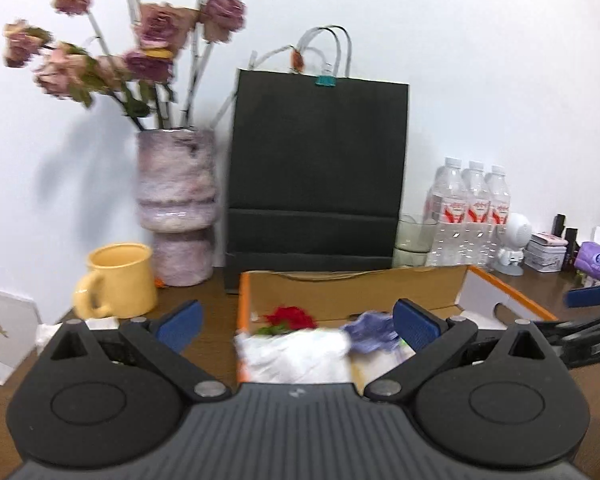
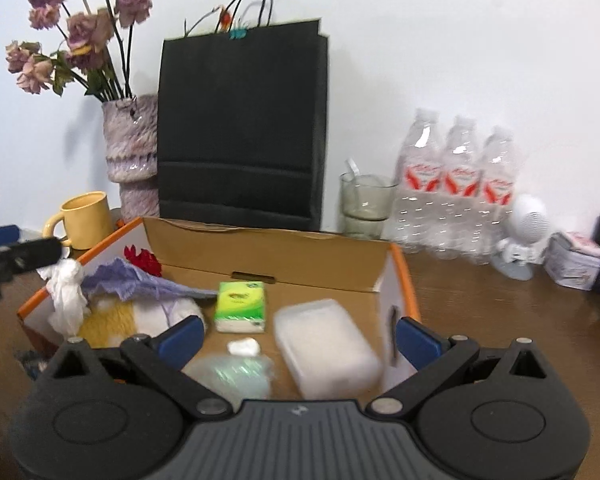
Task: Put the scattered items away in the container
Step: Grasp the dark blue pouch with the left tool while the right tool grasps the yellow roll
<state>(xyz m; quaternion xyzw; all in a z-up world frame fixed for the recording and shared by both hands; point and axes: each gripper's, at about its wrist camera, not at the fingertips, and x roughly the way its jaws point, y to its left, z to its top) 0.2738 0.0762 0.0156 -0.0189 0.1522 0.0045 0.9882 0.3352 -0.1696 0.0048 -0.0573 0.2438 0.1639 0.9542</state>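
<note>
An open cardboard box with orange edges point(image 2: 268, 256) point(image 1: 352, 292) sits on the brown table. Inside it lie a green tissue pack point(image 2: 240, 306), a frosted white plastic case point(image 2: 326, 354), a small white lump point(image 2: 243, 347), a clear crinkled wrapper point(image 2: 232, 374), a purple cloth point(image 2: 140, 280) point(image 1: 374, 330), a red flower point(image 2: 142, 260) point(image 1: 290, 318), a crumpled white tissue point(image 2: 66, 294) and a yellow-white cloth point(image 2: 112, 320). My right gripper point(image 2: 298, 338) hangs open over the box's near side, nothing between its blue pads. My left gripper point(image 1: 298, 326) is open too, over the box's left part, holding nothing.
Behind the box stand a black paper bag point(image 2: 240, 136), a vase of dried roses point(image 1: 176, 204), a yellow mug point(image 1: 118, 280), a glass tumbler point(image 2: 364, 204) and three water bottles point(image 2: 456, 184). A small white figure point(image 2: 524, 236), tins and a purple pack point(image 1: 598, 260) crowd the right.
</note>
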